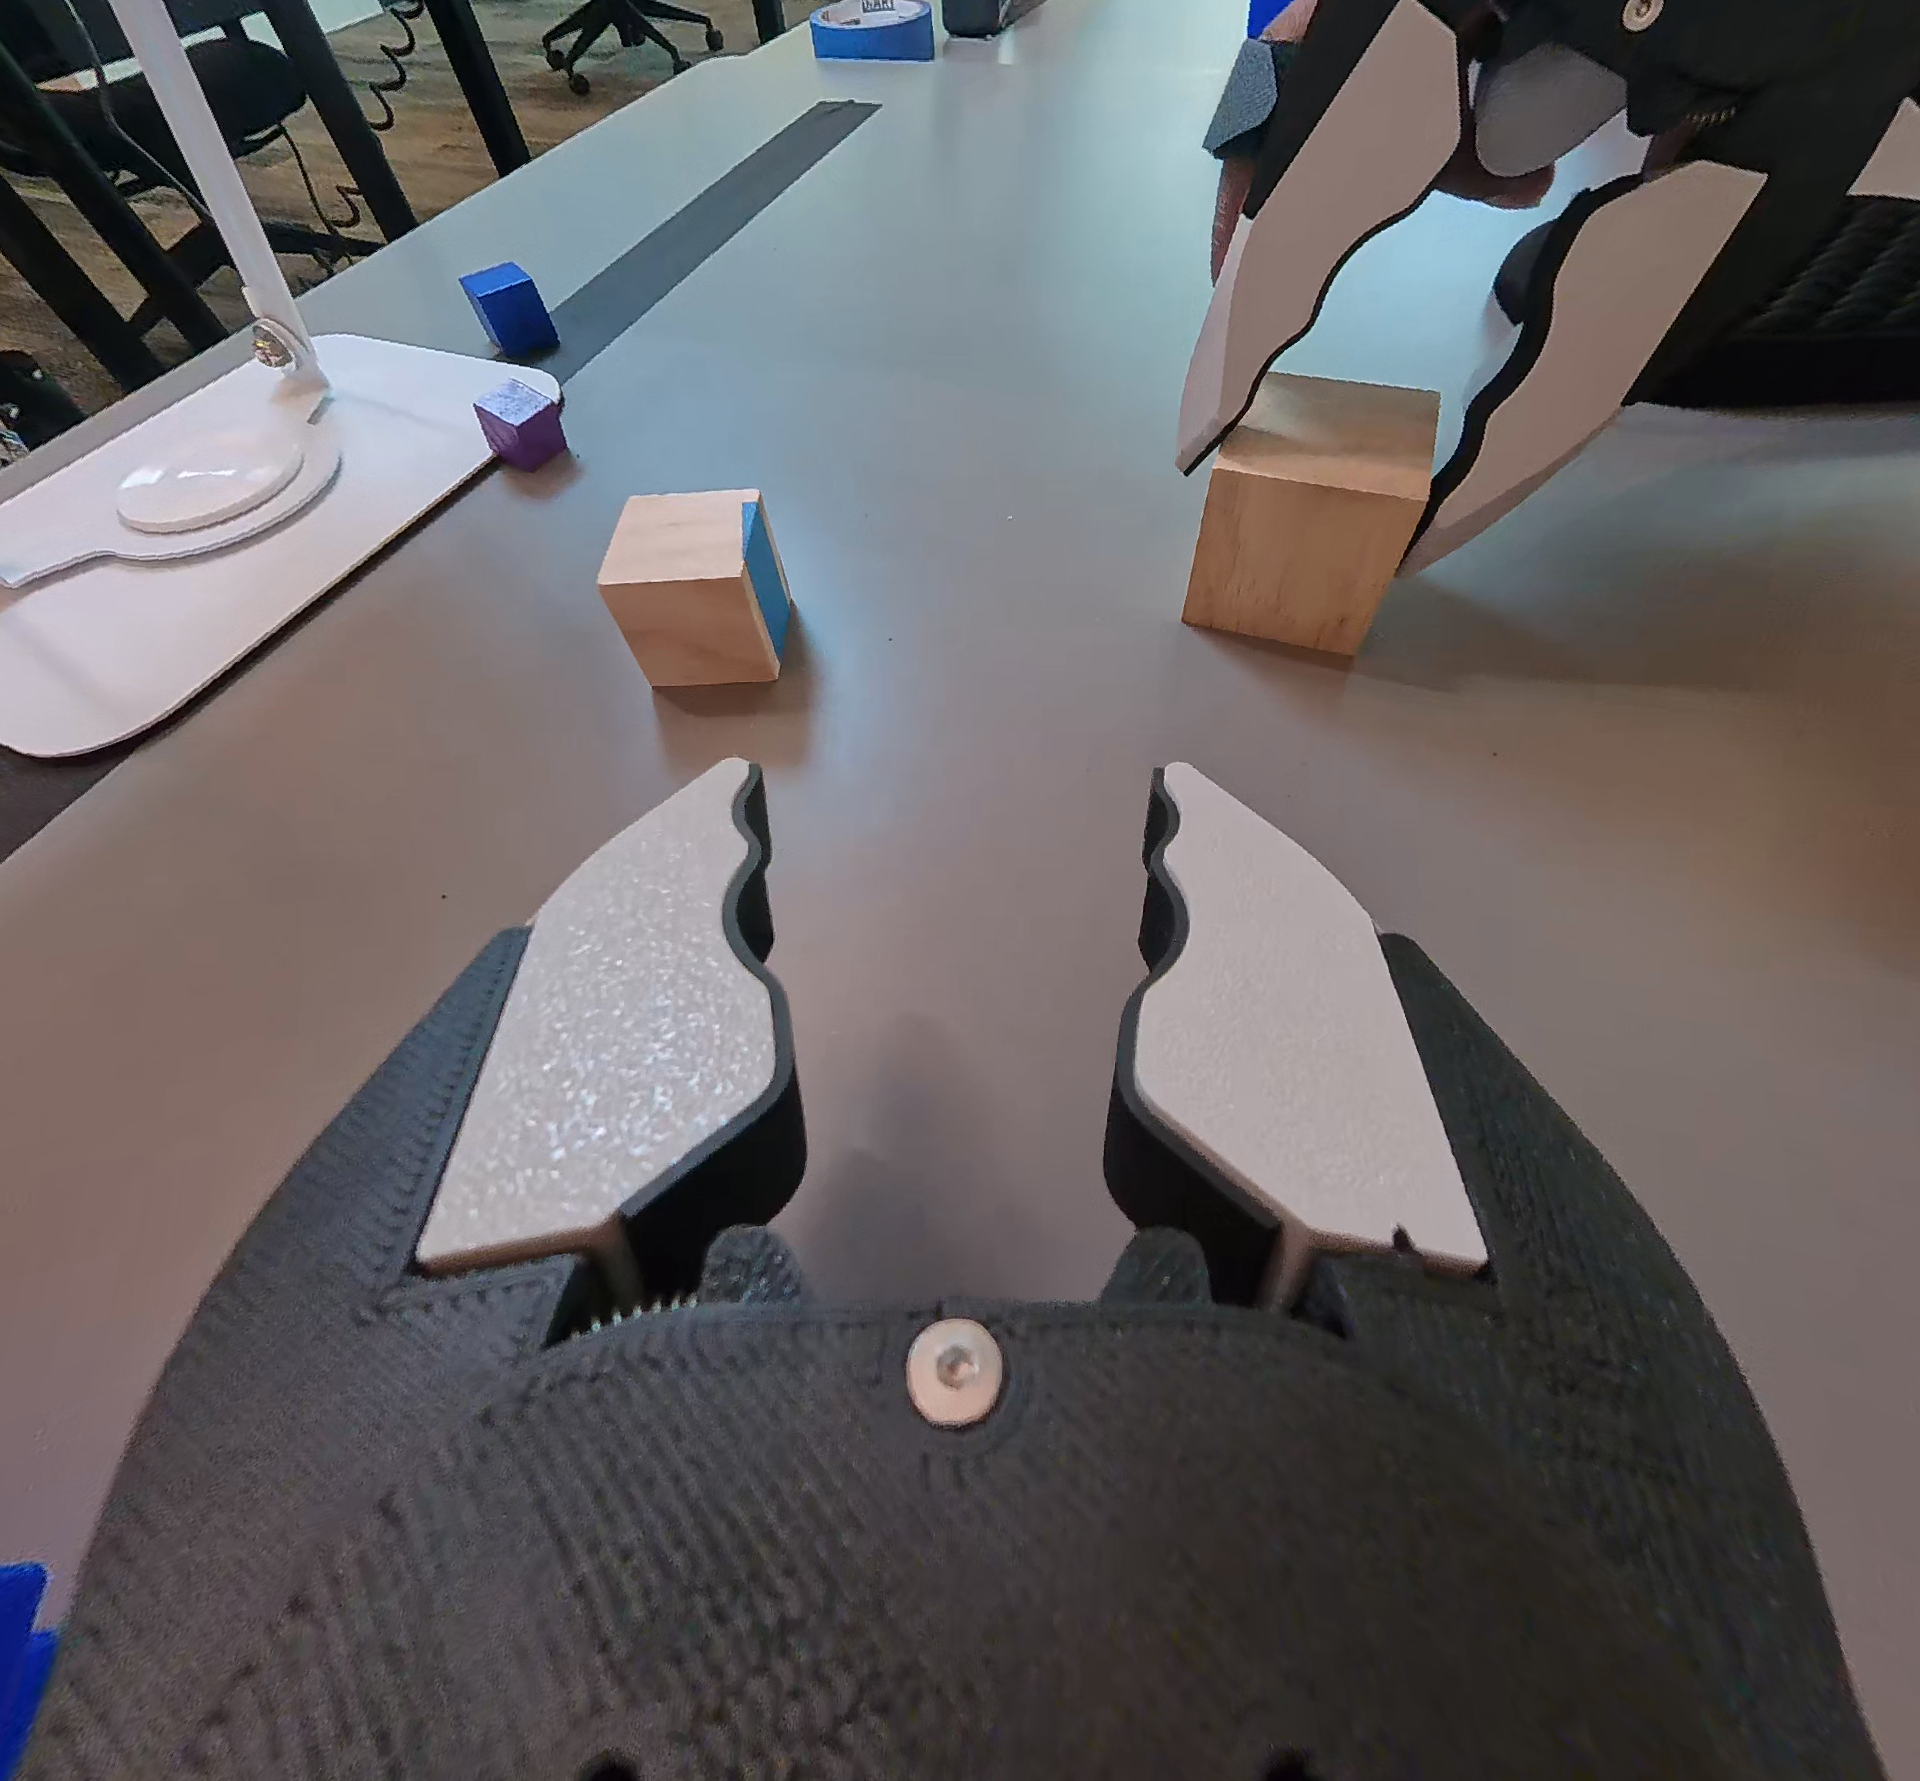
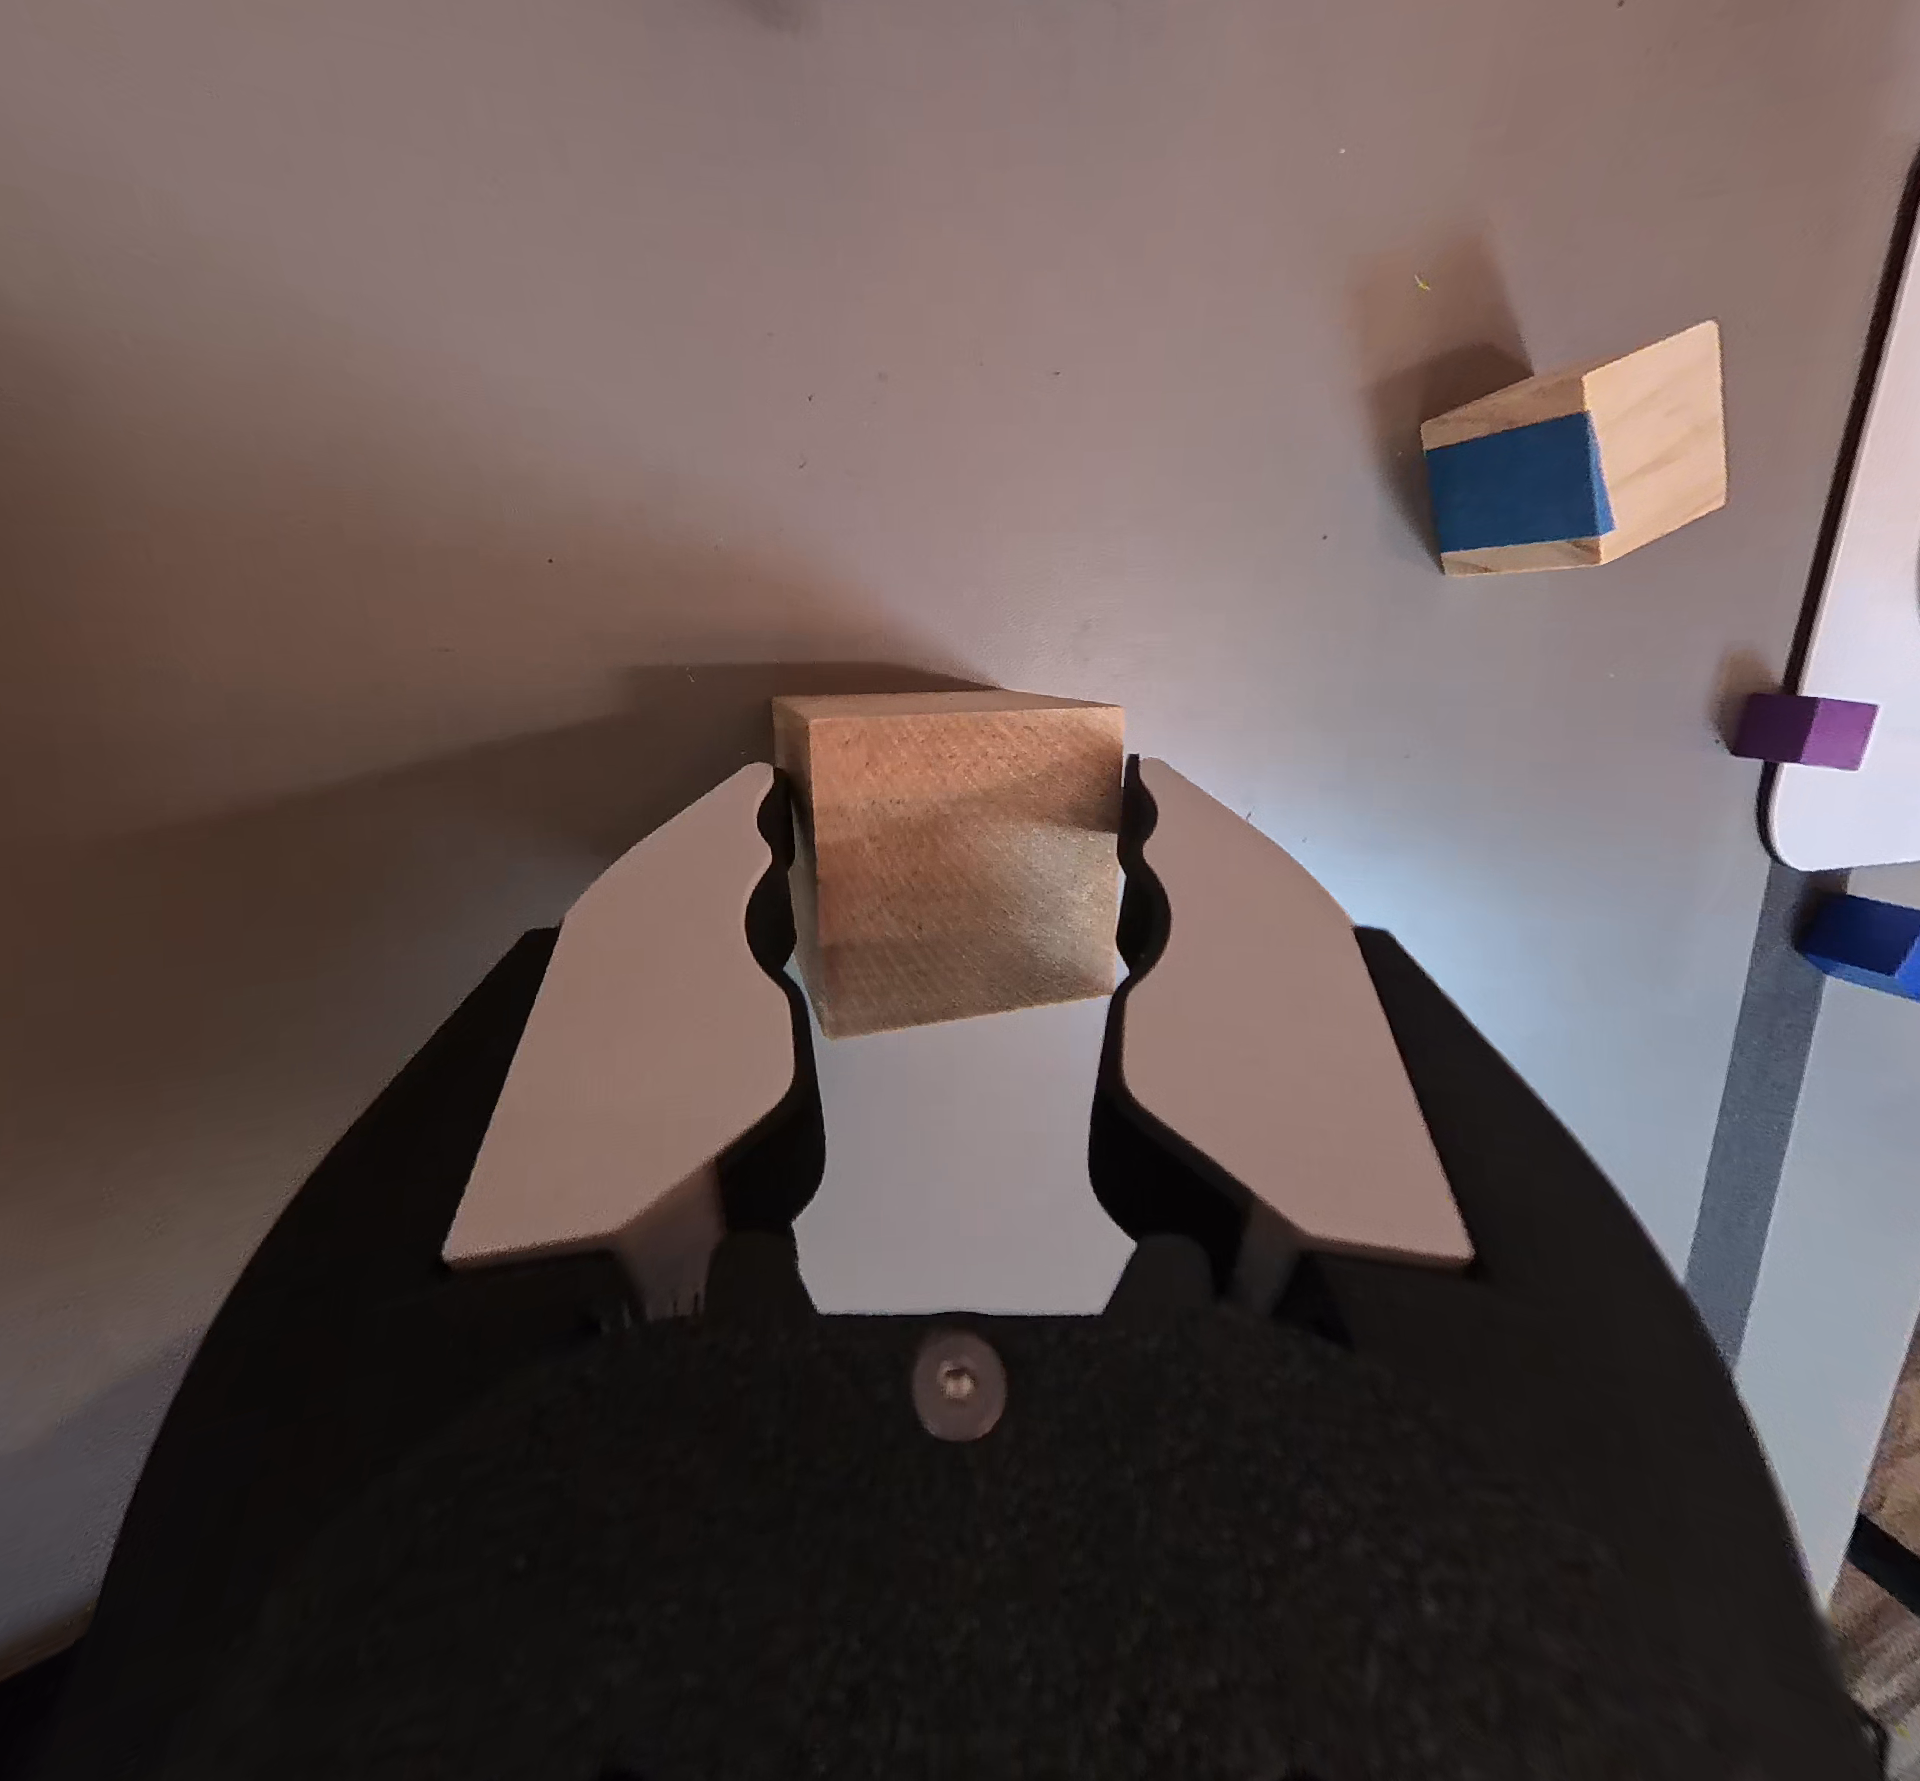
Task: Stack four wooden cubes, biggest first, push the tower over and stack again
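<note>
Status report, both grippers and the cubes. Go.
Left gripper open, empty. Right gripper straddling biggest cube on the table. Other three cubes scattered, nothing stacked. Path clear.

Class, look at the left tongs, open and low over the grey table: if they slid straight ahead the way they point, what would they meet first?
Probably nothing nearby: the left tongs point between the blue-taped cube and the big plain cube; bare table ahead, though depth is uncertain.

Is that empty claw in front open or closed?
Open: the left gripper has bare table between its spread fingers.
</note>
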`<state>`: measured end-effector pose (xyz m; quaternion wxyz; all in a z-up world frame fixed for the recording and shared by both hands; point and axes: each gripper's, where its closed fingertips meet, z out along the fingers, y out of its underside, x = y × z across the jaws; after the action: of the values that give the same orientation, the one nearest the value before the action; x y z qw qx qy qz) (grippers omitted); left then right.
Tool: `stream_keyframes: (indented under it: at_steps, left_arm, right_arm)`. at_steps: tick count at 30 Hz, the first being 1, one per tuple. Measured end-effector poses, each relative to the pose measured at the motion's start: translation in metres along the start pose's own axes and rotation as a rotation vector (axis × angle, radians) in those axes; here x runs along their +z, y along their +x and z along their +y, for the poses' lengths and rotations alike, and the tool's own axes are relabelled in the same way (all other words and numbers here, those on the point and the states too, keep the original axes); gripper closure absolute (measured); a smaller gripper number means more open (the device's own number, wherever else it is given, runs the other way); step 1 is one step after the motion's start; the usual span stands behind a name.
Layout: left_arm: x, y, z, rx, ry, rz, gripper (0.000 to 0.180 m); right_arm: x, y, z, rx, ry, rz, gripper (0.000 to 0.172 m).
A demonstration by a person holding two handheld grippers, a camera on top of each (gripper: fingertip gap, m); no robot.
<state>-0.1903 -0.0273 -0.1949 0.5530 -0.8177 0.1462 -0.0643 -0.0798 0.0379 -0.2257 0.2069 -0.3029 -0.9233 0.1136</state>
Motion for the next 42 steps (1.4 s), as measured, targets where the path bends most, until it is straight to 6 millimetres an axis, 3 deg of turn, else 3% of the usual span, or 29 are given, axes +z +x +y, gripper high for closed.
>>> stream_keyframes:
  at_steps: [5,8,12,14,17,22,29,32,37,42]
  left_arm:
    - [-0.001,0.000,-0.002,-0.006,0.012,0.000,0.111]
    - [-0.002,0.000,-0.003,0.004,0.011,0.000,0.111]
    - [-0.003,0.002,-0.007,0.005,0.025,0.003,0.111]
    - [-0.003,0.003,-0.007,0.010,0.021,0.006,0.111]
    - [-0.002,0.005,-0.007,0.025,0.013,0.004,0.111]
    - [-0.002,0.005,-0.004,0.048,-0.009,-0.003,0.112]
    - [-0.002,0.004,0.000,0.067,-0.030,0.012,0.113]
    - [-0.002,0.003,0.002,0.069,-0.035,0.015,0.114]
    - [-0.002,0.001,0.004,0.061,-0.036,0.019,0.115]
    - [-0.002,0.002,0.004,0.061,-0.039,0.014,0.116]
  right_arm:
    - [0.000,0.000,0.000,-0.003,0.005,-0.009,0.111]
    - [-0.014,0.006,-0.014,0.050,0.083,-0.041,0.101]
    - [-0.050,0.052,-0.048,0.143,0.208,-0.024,0.099]
    - [-0.054,0.080,-0.057,0.088,0.191,0.022,0.105]
    - [-0.037,0.112,-0.058,-0.028,0.101,0.044,0.110]
    - [0.013,0.137,-0.052,-0.106,-0.006,-0.015,0.113]
    - [0.069,0.142,-0.042,-0.114,-0.064,-0.106,0.109]
    - [0.079,0.141,-0.044,-0.120,-0.054,-0.122,0.122]
    - [0.065,0.140,-0.051,-0.090,-0.010,-0.131,0.124]
    - [0.021,0.124,-0.047,0.023,-0.044,-0.097,0.124]
